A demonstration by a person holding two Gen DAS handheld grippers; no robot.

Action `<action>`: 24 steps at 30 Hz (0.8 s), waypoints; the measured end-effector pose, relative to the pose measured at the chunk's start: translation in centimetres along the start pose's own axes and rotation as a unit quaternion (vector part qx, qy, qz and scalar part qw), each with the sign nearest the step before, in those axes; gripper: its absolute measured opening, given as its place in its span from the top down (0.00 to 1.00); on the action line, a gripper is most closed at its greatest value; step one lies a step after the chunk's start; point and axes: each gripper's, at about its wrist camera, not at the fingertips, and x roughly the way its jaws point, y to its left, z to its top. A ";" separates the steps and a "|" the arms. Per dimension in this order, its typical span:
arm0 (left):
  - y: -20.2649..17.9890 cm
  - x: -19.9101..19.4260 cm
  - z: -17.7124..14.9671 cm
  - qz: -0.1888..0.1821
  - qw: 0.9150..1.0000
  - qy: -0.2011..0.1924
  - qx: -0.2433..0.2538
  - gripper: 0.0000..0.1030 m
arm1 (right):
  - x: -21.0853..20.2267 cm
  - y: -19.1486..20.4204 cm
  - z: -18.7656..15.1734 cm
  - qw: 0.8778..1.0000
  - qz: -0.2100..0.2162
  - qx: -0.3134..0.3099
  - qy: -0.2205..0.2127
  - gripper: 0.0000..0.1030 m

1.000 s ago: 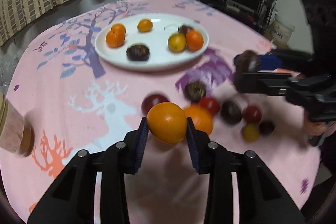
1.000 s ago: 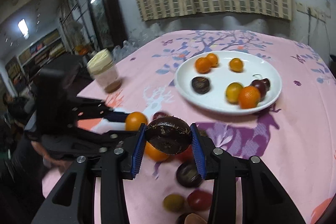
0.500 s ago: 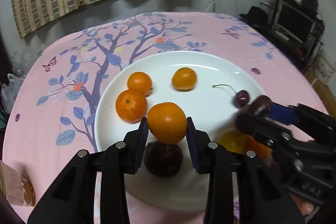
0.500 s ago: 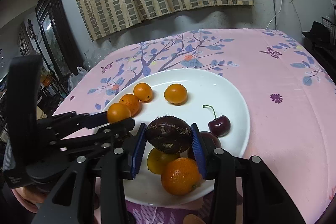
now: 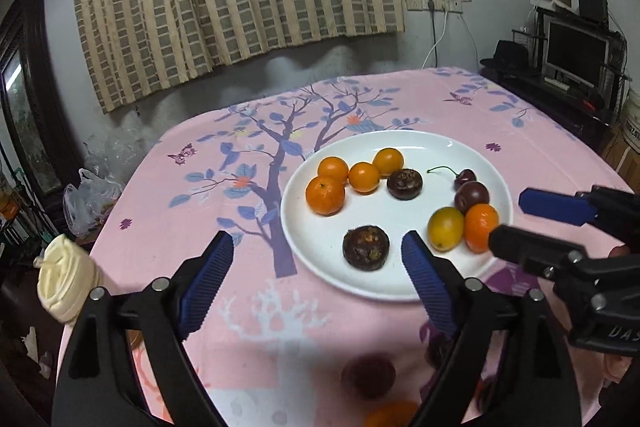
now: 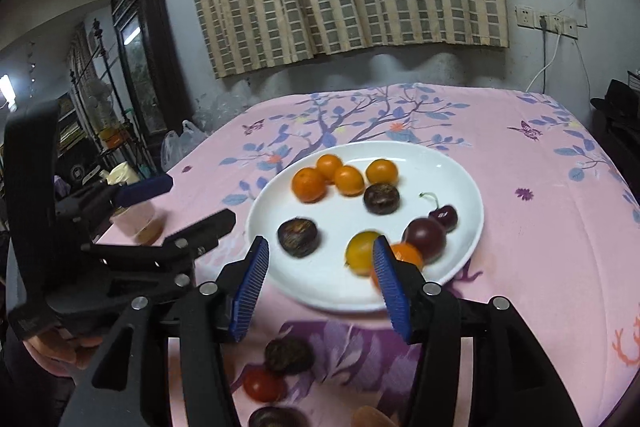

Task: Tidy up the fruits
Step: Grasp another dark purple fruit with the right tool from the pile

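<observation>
Looking through the left wrist view:
Left claw (image 5: 316, 259): released, nothing between its blue pads, hanging above the near-left edge of the white plate (image 5: 492, 163).
Plate contents: four oranges (image 5: 325, 195) clustered at the far left, two dark rough fruits (image 5: 366, 247), a cherry, a plum, a yellow fruit and another orange (image 5: 480, 227) at the right.
Risk: I judge the round fruit could roll; a careless dip of my left claw would knock the near dark fruit off the rim.
Right claw (image 5: 536, 223): spread wide just beside the plate's right rim; my two claws sit near enough to collide.

Looking through the right wrist view:
Right claw (image 6: 320, 283): released and empty over the plate's near edge.
Loose fruit (image 6: 289, 355): several pieces remain on the desk (image 6: 540, 227) below my pads, blurred.
Risk: reaching down blind, I might pinch the small red fruit (image 6: 262, 385) too hard or nudge it away.
</observation>
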 end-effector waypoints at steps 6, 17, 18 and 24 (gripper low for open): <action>0.0 -2.2 -2.8 0.000 1.000 0.002 0.005 0.15 | -1.1 1.6 -3.8 0.999 0.021 -0.018 0.046 0.46; 4.3 -2.0 -6.9 0.013 0.997 0.057 -0.052 0.12 | -1.2 4.6 -7.9 0.988 0.026 -0.096 0.115 0.46; 4.9 -1.9 -7.0 0.008 0.996 0.063 -0.067 0.12 | -1.0 4.7 -8.1 0.987 0.023 -0.102 0.120 0.46; 5.5 -2.3 -7.2 -0.003 0.995 0.061 -0.081 0.12 | 0.1 4.6 -8.8 0.983 0.002 -0.107 0.151 0.46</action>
